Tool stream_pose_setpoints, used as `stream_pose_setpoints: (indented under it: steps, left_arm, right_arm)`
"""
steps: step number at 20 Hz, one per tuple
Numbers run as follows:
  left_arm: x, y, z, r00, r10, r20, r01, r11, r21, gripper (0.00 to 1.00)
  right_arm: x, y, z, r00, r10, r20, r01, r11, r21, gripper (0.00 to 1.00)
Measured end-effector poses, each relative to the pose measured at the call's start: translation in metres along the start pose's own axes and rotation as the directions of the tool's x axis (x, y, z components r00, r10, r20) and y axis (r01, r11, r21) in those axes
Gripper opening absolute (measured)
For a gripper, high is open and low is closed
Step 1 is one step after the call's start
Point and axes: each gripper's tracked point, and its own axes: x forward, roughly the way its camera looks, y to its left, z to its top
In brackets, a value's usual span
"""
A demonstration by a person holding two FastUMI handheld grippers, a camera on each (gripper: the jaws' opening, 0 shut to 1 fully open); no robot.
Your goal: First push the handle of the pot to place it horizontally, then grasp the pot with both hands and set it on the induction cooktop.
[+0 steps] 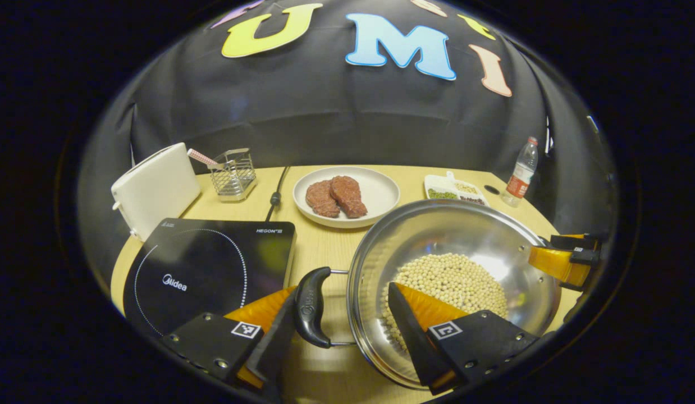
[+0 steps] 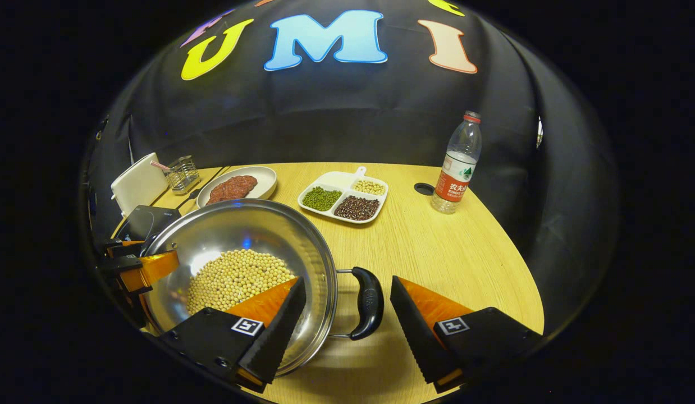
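Observation:
A steel pot [image 1: 437,230] holding pale soybeans [image 1: 454,280] sits on the wooden table, right of the black induction cooktop [image 1: 207,264]. My left gripper [image 1: 343,292] is open and straddles the pot's rim and its black left handle [image 1: 311,306], with one finger outside the handle and the other over the beans. In the right gripper view, my right gripper [image 2: 347,280] is open in the same way around the black right handle [image 2: 367,303] of the pot [image 2: 252,230]. Each gripper also appears at the far rim in the other's view: the right gripper [image 1: 566,258] and the left gripper [image 2: 134,269].
Behind the pot stand a plate of raw meat [image 1: 347,196], a divided dish of beans [image 2: 344,199] and a water bottle [image 2: 457,163]. A white appliance [image 1: 154,188], a wire rack [image 1: 232,174] and a power cord [image 1: 277,193] lie behind the cooktop [image 2: 148,219].

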Motion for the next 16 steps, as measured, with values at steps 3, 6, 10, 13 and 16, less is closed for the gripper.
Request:
stream_pose_setpoints:
  steps: [3, 6, 10, 13, 16]
  left_arm:
    - [0.0, 0.001, -0.001, 1.0, 0.013, -0.005, -0.013, 1.0, 0.009, 0.89]
    - [0.003, 0.007, -0.006, 0.999, 0.033, -0.024, -0.033, 0.999, 0.012, 0.87]
    - [0.003, 0.014, -0.006, 0.998, 0.056, -0.022, -0.056, 0.998, 0.01, 0.68]
    - [0.004, 0.014, -0.007, 0.998, 0.062, -0.024, -0.062, 0.998, 0.01, 0.7]
    - [0.003, 0.014, -0.006, 0.998, 0.056, -0.021, -0.056, 0.998, 0.0, 0.67]
  right_arm:
    - [0.004, -0.001, -0.002, 1.0, -0.004, -0.001, 0.004, 1.0, -0.002, 0.96]
    - [0.007, -0.003, -0.006, 1.0, -0.016, -0.016, 0.015, 1.0, -0.005, 0.87]
    - [0.006, -0.007, -0.005, 0.999, -0.03, -0.019, 0.03, 1.0, 0.008, 0.68]
    - [0.008, -0.007, -0.006, 0.999, -0.025, -0.022, 0.025, 1.0, 0.017, 0.69]
    - [0.009, -0.006, -0.006, 1.0, -0.012, -0.02, 0.012, 1.0, 0.022, 0.61]
